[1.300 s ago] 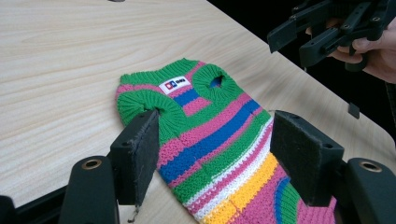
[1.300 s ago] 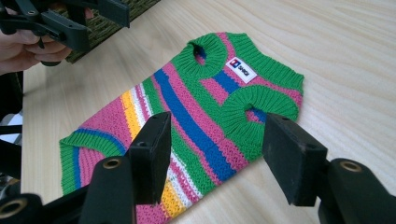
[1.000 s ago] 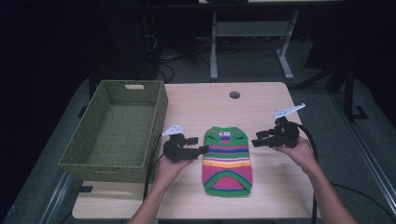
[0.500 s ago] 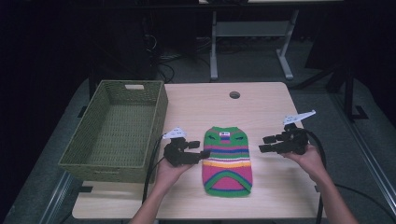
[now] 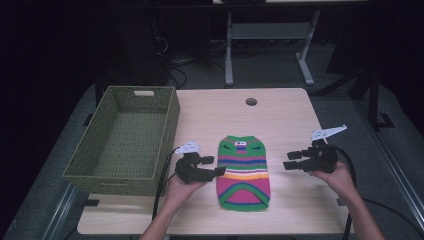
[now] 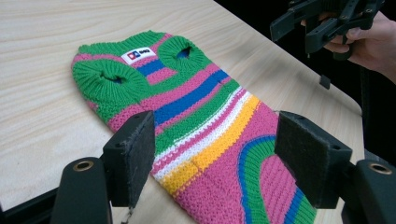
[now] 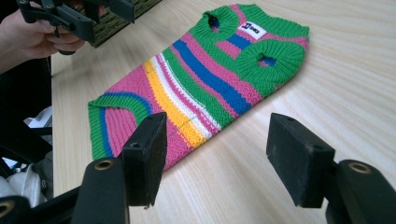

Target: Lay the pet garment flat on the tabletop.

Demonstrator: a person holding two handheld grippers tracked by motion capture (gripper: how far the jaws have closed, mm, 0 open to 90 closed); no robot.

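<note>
- A small striped knitted sweater (image 5: 244, 172) lies flat on the surface (image 5: 280, 120), neck end with its white label toward 12 o'clock, hem toward 6 o'clock.
- My left hand-held gripper (image 5: 212, 166) sits at the sweater's 9 o'clock edge, jaws wide apart and pointing toward 3 o'clock. In the left gripper view the jaws straddle the striped middle, but the pads (image 6: 135, 156) press on nothing.
- My right hand-held gripper (image 5: 291, 163) hovers at 3 o'clock of the sweater, a short way off its edge. Its jaws have just been opening and stand wide, with bare surface and a bit of the sweater's edge between them, nothing gripped.
- The woven basket (image 5: 125, 142) stands empty at 9 o'clock of the sweater, beyond my left hand (image 5: 182, 187).
- I judge this the approach before a grasp: the sweater lies spread out and both tools face it from opposite sides.
- The next move, as I read it, calls for bringing the right hand-held gripper in toward 9 o'clock, lowering both sets of jaws to the side edges, and pinching only the knit, not the surface beneath.
- The thin fabric may slip or bunch if the pads close too high.
</note>
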